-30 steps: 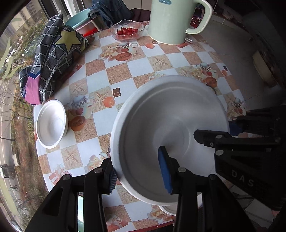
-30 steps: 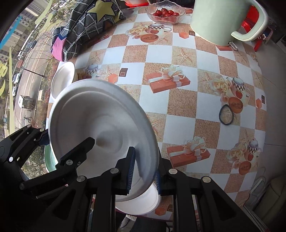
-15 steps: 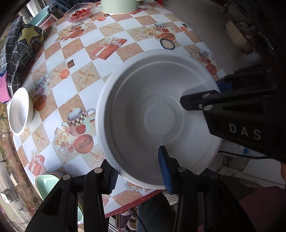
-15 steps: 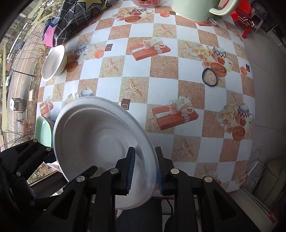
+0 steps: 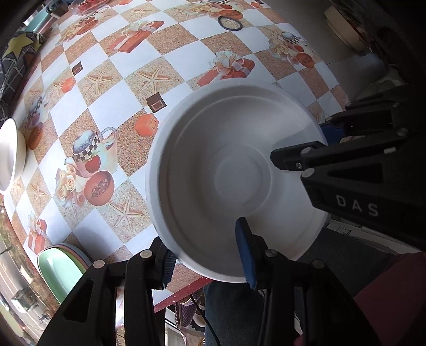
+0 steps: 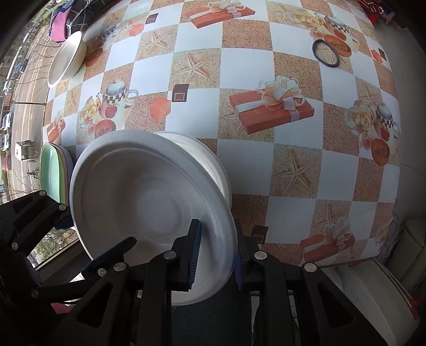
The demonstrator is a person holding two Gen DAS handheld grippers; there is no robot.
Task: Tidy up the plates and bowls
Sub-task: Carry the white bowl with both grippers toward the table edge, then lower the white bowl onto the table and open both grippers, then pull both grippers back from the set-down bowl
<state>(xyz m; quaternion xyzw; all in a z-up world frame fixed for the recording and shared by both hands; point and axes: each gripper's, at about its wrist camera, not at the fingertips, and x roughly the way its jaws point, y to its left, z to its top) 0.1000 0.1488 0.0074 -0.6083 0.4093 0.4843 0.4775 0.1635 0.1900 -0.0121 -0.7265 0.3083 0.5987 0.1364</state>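
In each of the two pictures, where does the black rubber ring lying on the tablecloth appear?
Left wrist view: the black rubber ring lies at the top, right of centre, at a printed teacup.
Right wrist view: the ring lies at the upper right, beside the same printed teacup.
Shared landmark: the white bowl at the left edge.

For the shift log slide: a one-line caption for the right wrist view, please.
Both grippers, right and left, clamp one white plate at the checkered table's near edge.
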